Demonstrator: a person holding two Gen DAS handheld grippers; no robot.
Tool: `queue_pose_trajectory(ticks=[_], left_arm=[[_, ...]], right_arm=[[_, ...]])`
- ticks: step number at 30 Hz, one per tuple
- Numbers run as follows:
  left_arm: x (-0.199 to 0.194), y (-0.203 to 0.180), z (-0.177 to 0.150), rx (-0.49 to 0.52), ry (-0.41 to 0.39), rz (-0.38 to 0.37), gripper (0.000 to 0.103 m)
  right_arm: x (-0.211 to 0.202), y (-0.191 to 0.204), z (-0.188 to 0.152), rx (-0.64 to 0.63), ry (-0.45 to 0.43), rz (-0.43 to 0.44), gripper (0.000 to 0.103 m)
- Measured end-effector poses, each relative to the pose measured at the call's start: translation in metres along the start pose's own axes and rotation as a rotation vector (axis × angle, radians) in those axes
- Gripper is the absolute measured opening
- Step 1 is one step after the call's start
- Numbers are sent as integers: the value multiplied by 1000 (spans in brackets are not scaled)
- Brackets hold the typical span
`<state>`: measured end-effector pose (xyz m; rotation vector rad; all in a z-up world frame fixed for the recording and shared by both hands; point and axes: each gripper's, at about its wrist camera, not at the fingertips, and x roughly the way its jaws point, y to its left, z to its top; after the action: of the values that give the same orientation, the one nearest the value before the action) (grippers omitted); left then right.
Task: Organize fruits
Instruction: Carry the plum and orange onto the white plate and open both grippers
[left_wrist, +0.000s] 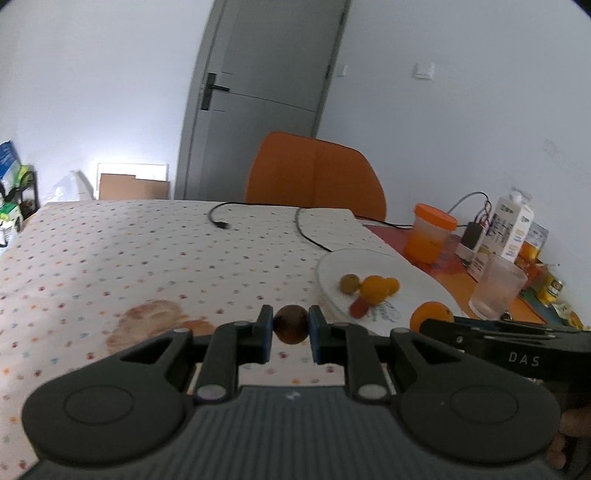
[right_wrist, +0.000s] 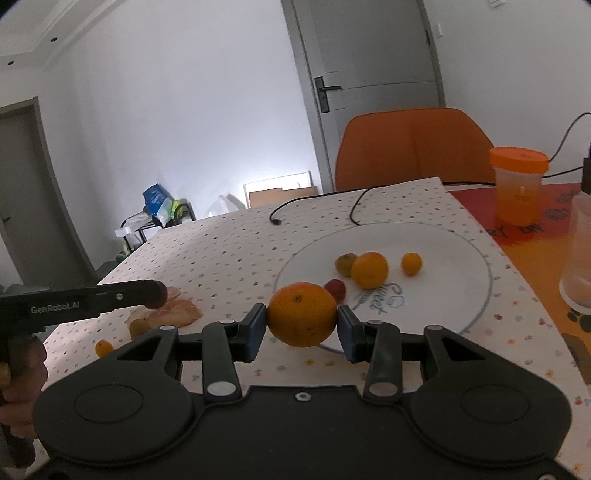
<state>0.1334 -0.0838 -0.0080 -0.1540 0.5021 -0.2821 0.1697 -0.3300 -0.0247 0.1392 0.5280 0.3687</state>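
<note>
the worktop (right_wrist: 229, 251) wears a dotted cloth; a white plate (right_wrist: 454, 258) sits near the orange chair (right_wrist: 413, 147) and grey door (right_wrist: 373, 55). just before the plate, the right hand-held gripper (right_wrist: 301, 328) pinches an orange (right_wrist: 301, 319); the left hand-held gripper (left_wrist: 290, 330) pinches a brown fruit (left_wrist: 290, 324).

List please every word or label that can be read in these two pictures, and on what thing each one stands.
"DAS": on the right gripper, seen from the side.
"GenRobot.AI": on the left gripper, seen from the side.
"Sweet": on the white plate, in script.
Print on the milk carton, the packets beside it and the red mat: too blurred to read.
</note>
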Motion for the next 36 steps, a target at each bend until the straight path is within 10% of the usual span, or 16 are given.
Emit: queue_pose_trajectory(ticks=[36], left_arm=[[73,-73,1,89,93,-107,23]], right_arm=[[-10,-63,-4,74,-21,-88,40]])
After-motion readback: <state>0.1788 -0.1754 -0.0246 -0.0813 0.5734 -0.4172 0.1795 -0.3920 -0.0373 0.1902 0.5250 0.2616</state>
